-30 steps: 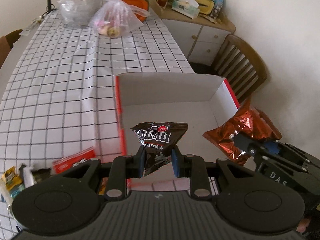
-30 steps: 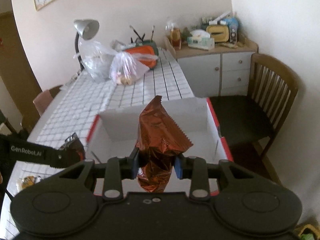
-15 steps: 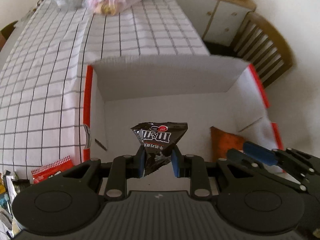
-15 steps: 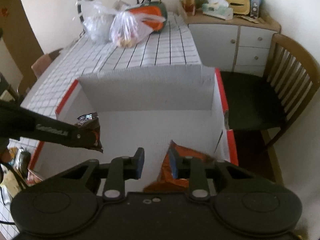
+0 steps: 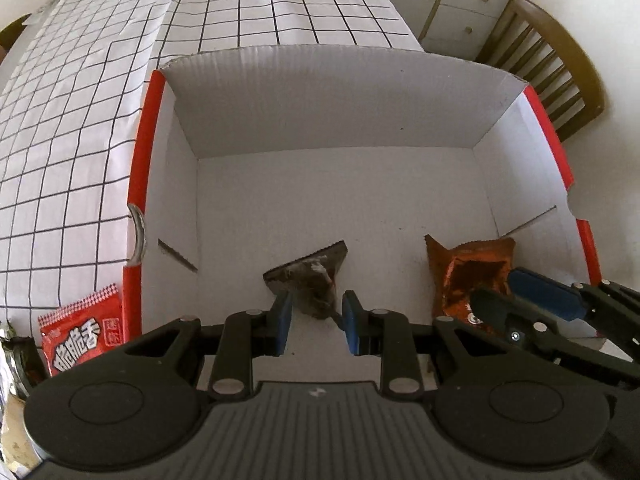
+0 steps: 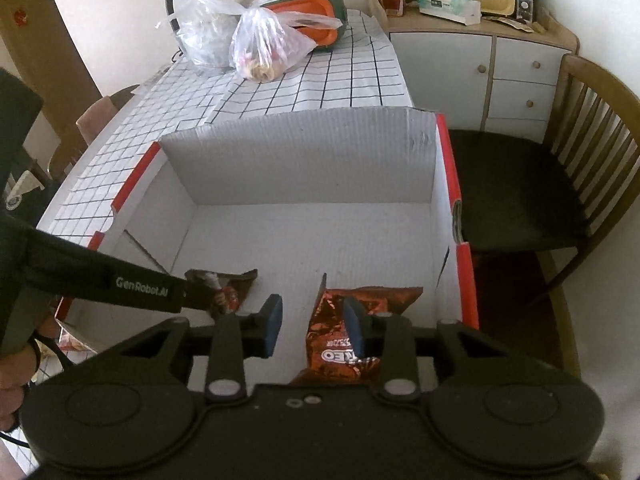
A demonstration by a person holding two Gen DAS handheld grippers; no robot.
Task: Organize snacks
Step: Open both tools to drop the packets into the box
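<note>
White corrugated card forms the box [image 5: 332, 120], its rims edged in red, and two snack packets are seen lying on its floor in the lower half of both views. A dark brown packet [image 5: 310, 280] with a serrated end lies crumpled at lower centre of the left wrist view, just ahead of the left gripper [image 5: 316, 322], whose blue-padded fingers [image 5: 282, 320] are parted and grip nothing. A shiny orange-red foil packet [image 6: 344, 328], creased and reflective, is found at lower centre of the right wrist view between the spread fingers [image 6: 272, 326] of the right gripper [image 6: 314, 328]; white letters "REO" can be read on it. "GenRobot.AI" is printed on the left gripper's arm at the left of that view. Outside the box, at lower left of the left wrist view, a red packet [image 5: 82, 336] with white Chinese characters rests on the checked desk [image 5: 72, 120].
</note>
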